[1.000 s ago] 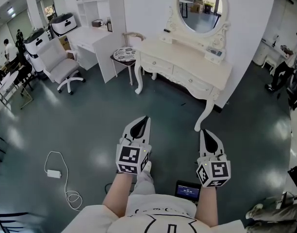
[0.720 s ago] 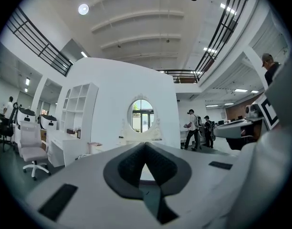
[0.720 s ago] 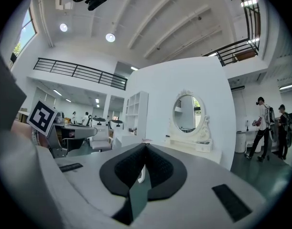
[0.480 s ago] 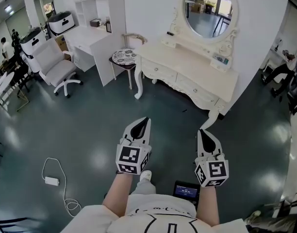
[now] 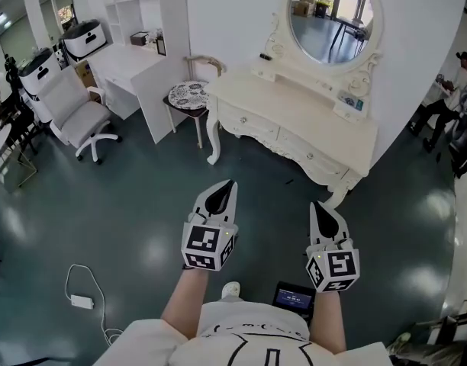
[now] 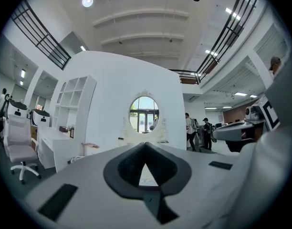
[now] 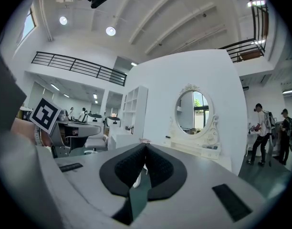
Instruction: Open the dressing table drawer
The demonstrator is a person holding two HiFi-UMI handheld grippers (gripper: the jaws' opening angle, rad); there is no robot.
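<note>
Left gripper [image 5: 227,185] and right gripper [image 5: 318,208]: each pair of jaws is closed tip to tip with nothing between them (the views along the jaws confirm this). Both are held level, side by side above the dark floor [image 5: 127,197], pointing toward the dressing table [image 5: 294,113]. The table stands ahead, well apart from both tips. Its drawer fronts [image 5: 250,122] sit flush beneath the top. An oval mirror [image 5: 331,14] rises at the rear, and a stool [image 5: 188,94] stands just beside the table's left end.
</note>
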